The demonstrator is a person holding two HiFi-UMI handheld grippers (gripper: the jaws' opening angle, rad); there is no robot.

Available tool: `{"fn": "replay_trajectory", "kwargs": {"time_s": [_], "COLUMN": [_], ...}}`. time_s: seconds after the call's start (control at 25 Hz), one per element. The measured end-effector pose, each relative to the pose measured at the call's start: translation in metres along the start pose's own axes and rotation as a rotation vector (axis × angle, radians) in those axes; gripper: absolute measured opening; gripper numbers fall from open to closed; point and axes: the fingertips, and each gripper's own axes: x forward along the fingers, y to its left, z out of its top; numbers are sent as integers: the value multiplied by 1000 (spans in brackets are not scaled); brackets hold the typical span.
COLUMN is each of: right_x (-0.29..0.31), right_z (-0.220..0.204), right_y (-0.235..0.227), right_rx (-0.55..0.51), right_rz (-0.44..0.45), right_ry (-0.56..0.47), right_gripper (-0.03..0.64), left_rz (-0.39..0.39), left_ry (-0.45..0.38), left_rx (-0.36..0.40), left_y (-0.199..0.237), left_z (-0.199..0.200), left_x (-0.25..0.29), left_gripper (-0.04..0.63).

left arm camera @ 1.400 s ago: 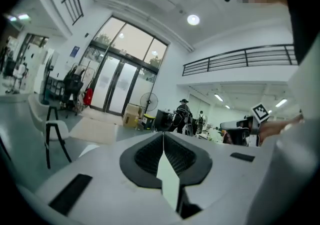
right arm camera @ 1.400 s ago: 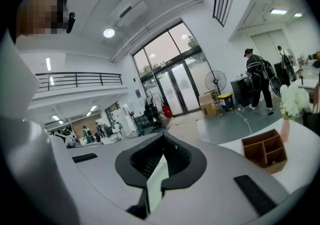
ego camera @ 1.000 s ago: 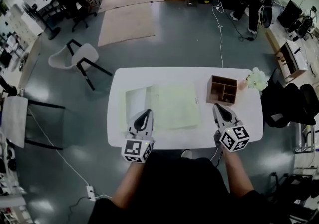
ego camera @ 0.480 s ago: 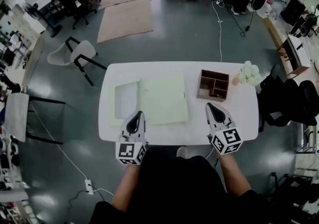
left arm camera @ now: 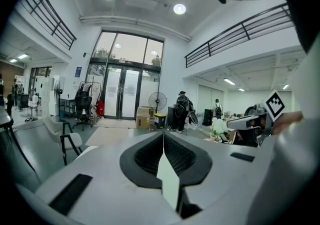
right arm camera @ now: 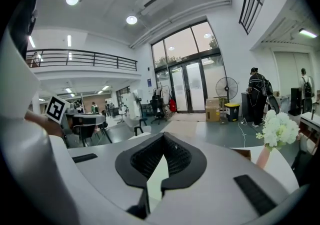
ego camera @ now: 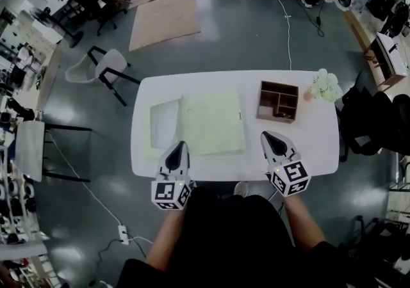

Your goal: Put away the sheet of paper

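A pale green sheet of paper [ego camera: 212, 121] lies flat on the white table [ego camera: 307, 133], left of centre. Beside it on the left lies a translucent folder or sleeve [ego camera: 163, 123]. My left gripper [ego camera: 177, 150] hovers over the table's near edge, just below the folder, shut with nothing in it. My right gripper [ego camera: 275, 140] sits at the near right edge, shut and empty. In the left gripper view the jaws [left arm camera: 163, 136] meet at their tips; the right gripper view shows the same [right arm camera: 162, 138]. Neither gripper touches the paper.
A brown wooden organiser box [ego camera: 278, 102] stands at the table's back right, with a white flower bunch [ego camera: 325, 86] beyond it. A white chair [ego camera: 102, 69] stands off the table's left corner. A black chair [ego camera: 371, 123] is to the right.
The head view shifted, so the table sits a little higher and leftward in it. Both grippers stay shut near the front edge, roughly where they were relative to the table.
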Motion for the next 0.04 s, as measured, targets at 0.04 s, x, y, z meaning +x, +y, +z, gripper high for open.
{"fn": "replay_trajectory", "kwargs": {"time_s": [0.04], "right_x": [1], "right_z": [-1], "right_y": [1], "right_rx": [2], "right_rz": [4], "right_ry": [3], "right_gripper": [-2], "left_rz": [0], "left_ry": [5], "left_rx": [2], "left_y": [0], "left_z": [-1], "left_x": [0], "left_gripper": [6]}}
